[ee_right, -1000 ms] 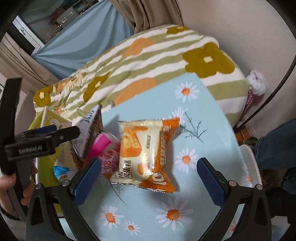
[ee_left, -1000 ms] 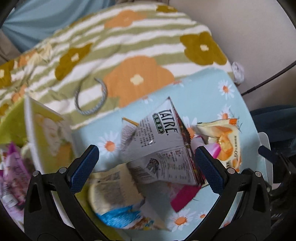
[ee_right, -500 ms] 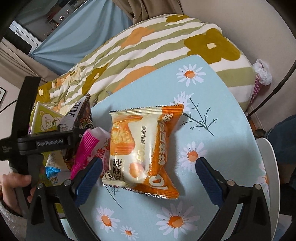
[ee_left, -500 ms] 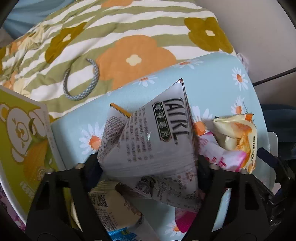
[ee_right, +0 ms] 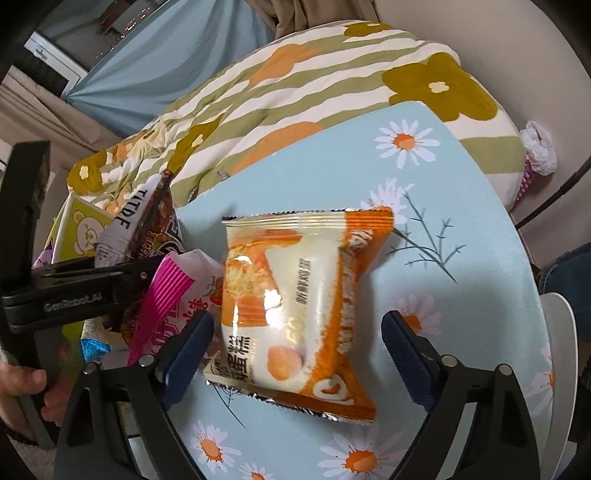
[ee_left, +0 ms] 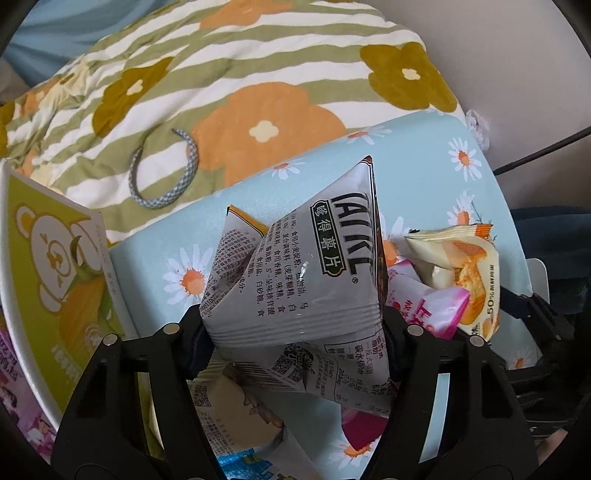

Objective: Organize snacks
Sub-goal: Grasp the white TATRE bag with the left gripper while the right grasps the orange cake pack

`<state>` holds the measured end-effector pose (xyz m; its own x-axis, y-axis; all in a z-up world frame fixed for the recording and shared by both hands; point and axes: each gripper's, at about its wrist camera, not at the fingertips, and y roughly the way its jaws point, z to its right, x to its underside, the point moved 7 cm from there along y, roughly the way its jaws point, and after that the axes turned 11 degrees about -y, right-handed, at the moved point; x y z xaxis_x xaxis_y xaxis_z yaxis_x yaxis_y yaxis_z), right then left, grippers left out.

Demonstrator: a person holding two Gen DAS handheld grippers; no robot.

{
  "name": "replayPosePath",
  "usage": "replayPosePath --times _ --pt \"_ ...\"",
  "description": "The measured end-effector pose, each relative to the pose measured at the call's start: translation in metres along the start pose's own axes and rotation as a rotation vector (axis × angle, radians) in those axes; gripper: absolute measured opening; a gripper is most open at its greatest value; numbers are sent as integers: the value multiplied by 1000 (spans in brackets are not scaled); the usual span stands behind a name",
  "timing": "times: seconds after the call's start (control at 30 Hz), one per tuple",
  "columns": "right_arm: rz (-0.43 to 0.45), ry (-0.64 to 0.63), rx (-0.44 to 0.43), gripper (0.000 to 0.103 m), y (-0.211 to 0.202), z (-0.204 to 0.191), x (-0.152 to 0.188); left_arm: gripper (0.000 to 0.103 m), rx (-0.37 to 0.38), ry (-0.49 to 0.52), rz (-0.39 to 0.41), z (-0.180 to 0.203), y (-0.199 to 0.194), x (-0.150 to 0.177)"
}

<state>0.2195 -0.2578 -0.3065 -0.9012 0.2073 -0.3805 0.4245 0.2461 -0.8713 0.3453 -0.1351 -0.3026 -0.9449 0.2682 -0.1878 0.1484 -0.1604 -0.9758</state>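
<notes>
left gripper: clamped on grey chip bag
right gripper: wide, straddling orange cake pack, long axis runs away from claw

A green-and-white striped quilt with orange and olive flowers fills the background — behind it a pale blue curtain, beige drapes, and a plain cream wall beside it.

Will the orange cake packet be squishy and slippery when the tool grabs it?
Probably squishy: the orange cake packet looks puffed with air. Its shiny wrapper may slip between the right tool's open fingers. It likely weighs little and seems unlikely to roll, lying flat on the table.
</notes>
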Motion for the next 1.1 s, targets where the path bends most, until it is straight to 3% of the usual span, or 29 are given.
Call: replayPosePath --times 0.13,0.3,0.77,1.1 --pt "-12 -6 0 82 8 -3 -1 69 0 1 22 2 -7 1" --pt "-17 -6 -16 63 11 -2 3 69 7 -7 42 5 -14 4" --pt "81 -16 2 61 -45 9 4 69 79 -10 174 37 -76 8" --pt "197 -168 1 61 -118 -19 -31 69 135 -75 369 34 -173 10"
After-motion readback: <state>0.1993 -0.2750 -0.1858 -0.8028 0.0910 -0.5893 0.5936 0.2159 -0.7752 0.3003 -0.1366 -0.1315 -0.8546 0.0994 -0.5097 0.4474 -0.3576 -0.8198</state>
